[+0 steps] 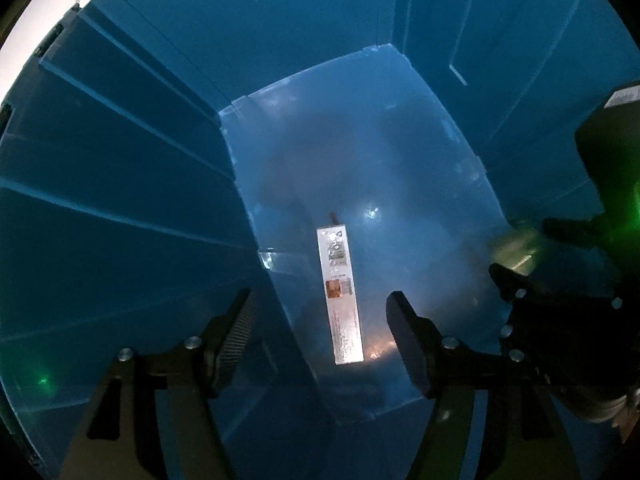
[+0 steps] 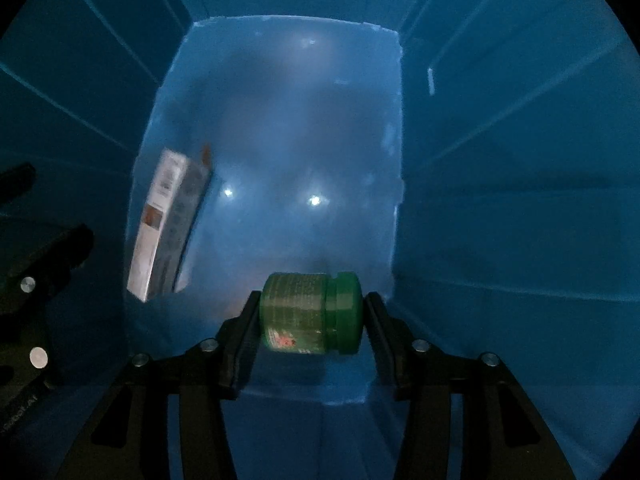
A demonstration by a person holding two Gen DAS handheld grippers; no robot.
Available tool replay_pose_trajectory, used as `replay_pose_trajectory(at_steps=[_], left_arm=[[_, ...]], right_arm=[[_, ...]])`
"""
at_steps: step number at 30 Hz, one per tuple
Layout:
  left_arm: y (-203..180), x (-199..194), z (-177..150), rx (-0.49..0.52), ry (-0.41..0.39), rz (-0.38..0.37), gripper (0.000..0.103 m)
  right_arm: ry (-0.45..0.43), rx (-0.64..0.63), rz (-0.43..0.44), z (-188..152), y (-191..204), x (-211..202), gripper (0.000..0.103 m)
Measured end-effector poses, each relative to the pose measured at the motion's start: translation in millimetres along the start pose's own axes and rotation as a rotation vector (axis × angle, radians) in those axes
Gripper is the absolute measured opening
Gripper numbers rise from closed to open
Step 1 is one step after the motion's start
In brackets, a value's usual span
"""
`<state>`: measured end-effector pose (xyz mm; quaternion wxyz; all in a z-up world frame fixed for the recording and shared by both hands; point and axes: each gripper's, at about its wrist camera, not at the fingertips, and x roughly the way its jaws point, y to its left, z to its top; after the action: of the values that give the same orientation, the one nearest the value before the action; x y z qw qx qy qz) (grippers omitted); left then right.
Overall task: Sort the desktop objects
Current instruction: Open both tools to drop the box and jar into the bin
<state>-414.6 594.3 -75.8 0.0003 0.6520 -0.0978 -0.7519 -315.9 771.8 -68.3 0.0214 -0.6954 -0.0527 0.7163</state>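
Both grippers reach down into a deep blue bin [image 1: 160,140], which also fills the right wrist view [image 2: 500,200]. A long white box [image 1: 340,294] lies on the bin floor, below and between the open fingers of my left gripper [image 1: 320,312], not touching them. The same box shows at the left in the right wrist view [image 2: 160,224]. My right gripper [image 2: 310,312] is shut on a green jar [image 2: 310,312], held sideways with its lid to the right, above the bin floor. In the left wrist view the right gripper [image 1: 516,248] shows at the right edge with the jar blurred.
The bin walls have ribs and stand close on all sides. A strip of white surface [image 1: 24,40] shows outside the bin rim at top left. The left gripper's body [image 2: 36,280] shows at the left edge of the right wrist view.
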Motion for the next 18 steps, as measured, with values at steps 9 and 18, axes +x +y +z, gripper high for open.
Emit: replay_pose_trajectory(at_steps=[9,18], left_arm=[[19,-51,-1,-0.081,-0.129,-0.071,0.066],[80,-191,-76,-0.112,-0.533,-0.044,0.068]], right_arm=[[-0.182,0.001,-0.034,4,0,-51,0.091],[-0.542,-0.116,0.112,-28,20,-176,0.103]])
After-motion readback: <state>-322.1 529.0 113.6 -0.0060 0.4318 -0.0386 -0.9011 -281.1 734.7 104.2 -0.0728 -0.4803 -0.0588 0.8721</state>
